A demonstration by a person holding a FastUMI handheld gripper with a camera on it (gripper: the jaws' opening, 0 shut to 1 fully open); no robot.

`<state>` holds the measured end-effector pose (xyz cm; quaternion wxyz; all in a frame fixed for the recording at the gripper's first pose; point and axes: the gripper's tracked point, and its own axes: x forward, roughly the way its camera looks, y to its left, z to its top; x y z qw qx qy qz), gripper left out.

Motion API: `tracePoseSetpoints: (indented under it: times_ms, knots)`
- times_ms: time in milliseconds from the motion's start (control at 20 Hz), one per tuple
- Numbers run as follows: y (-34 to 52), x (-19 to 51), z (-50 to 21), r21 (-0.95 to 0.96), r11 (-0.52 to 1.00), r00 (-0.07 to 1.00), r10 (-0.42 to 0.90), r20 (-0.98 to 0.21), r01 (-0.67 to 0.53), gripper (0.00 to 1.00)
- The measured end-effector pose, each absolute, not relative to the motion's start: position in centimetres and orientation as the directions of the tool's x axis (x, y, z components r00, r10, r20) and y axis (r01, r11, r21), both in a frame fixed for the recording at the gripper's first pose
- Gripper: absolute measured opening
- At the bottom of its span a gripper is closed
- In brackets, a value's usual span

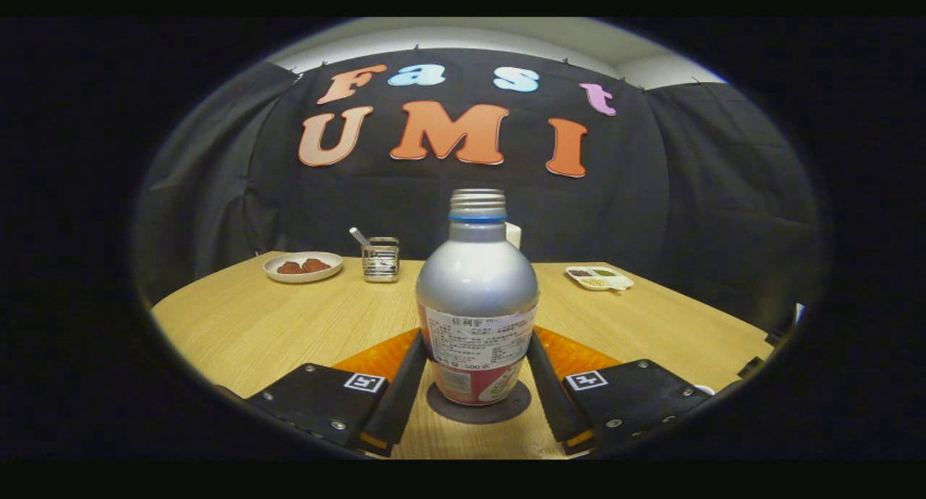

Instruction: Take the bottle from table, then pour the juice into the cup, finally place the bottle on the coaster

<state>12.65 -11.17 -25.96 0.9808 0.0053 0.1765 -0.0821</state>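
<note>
Reading left to right across your gripper view: at the far left of the wooden table (239, 325) sits a white plate (302, 266) holding brownish pieces, and just to its right a small metal holder (380, 259) with a utensil leaning in it. Nearer you, your left finger (403, 383) lies against the left flank of the bottle (477, 296). The bottle stands upright between your two fingers, its silver body and threaded neck rising above them, its labelled lower half level with the pads. Its base rests on a dark round coaster (478, 405), which shows as a rim around the foot of the bottle. Your gripper (477, 372) appears closed around the bottle, both fingers meeting its sides, though actual pressure cannot be confirmed. A pale object, mostly hidden, peeks out behind the bottle's shoulder. Your right finger (548, 387) meets the right flank. Well beyond it, a small white divided dish (599, 277) sits on the table.
</note>
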Motion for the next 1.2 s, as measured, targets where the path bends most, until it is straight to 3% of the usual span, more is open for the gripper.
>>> tracePoseSetpoints:
  times_ms: [550,800,1200]
  knots:
    - [-11.4,11.8,-27.9,0.031,0.985,0.911,-0.147,-0.385,0.172,0.80]
    - [-11.6,10.9,-26.5,0.058,0.983,0.920,-0.144,-0.364,0.177,0.96]
    - [-10.4,11.2,-26.0,0.106,0.987,0.929,-0.073,-0.364,0.119,0.97]
